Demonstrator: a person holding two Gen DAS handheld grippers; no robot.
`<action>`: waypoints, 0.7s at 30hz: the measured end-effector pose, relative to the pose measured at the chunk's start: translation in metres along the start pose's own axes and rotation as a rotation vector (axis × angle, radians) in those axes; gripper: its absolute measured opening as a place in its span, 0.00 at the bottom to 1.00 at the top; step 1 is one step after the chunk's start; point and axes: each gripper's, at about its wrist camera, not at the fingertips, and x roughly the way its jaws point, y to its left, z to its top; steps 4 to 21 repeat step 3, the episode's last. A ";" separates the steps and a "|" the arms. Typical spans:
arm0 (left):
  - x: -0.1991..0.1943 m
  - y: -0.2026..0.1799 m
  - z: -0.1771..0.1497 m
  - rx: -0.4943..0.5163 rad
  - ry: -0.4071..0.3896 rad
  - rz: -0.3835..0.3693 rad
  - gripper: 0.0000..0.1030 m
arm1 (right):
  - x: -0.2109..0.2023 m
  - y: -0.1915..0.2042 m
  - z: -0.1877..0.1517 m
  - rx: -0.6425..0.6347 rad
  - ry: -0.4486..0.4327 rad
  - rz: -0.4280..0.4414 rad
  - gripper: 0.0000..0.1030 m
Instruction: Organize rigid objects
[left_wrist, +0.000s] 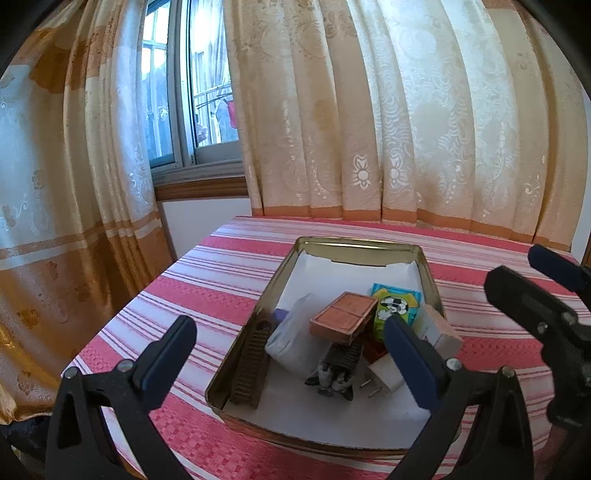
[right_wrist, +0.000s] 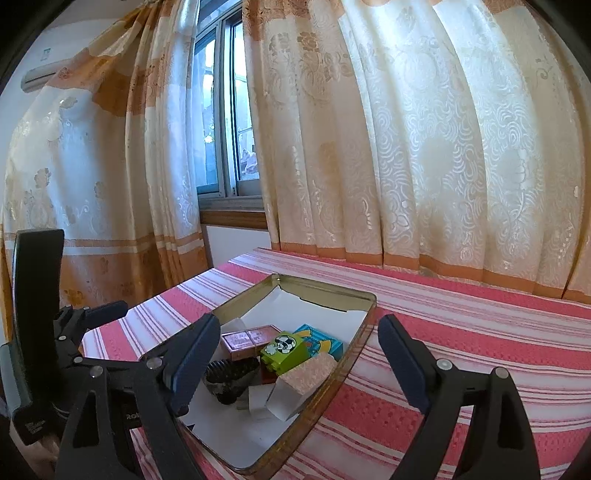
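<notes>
Rigid objects (left_wrist: 343, 321) inside tin (left_wrist: 354, 243), striped cloth (left_wrist: 229, 284) all round.

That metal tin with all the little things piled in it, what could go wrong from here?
1. The brown box lies tilted on other items in the tin; a nudge might make it slide.
2. The white plug lies prongs-out beside the dark figurine; reaching in could snag them.
3. Both the left gripper and right gripper are open and empty close to the tin; either might bump its rim and shift it on the striped cloth.
</notes>
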 end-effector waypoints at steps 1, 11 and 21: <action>0.000 0.000 0.000 0.001 -0.001 0.000 1.00 | 0.000 0.000 -0.001 0.000 0.001 0.000 0.86; 0.000 -0.001 0.000 0.006 -0.002 0.005 1.00 | 0.000 0.000 -0.002 -0.002 0.004 -0.002 0.86; 0.000 -0.001 0.000 0.006 -0.002 0.005 1.00 | 0.000 0.000 -0.002 -0.002 0.004 -0.002 0.86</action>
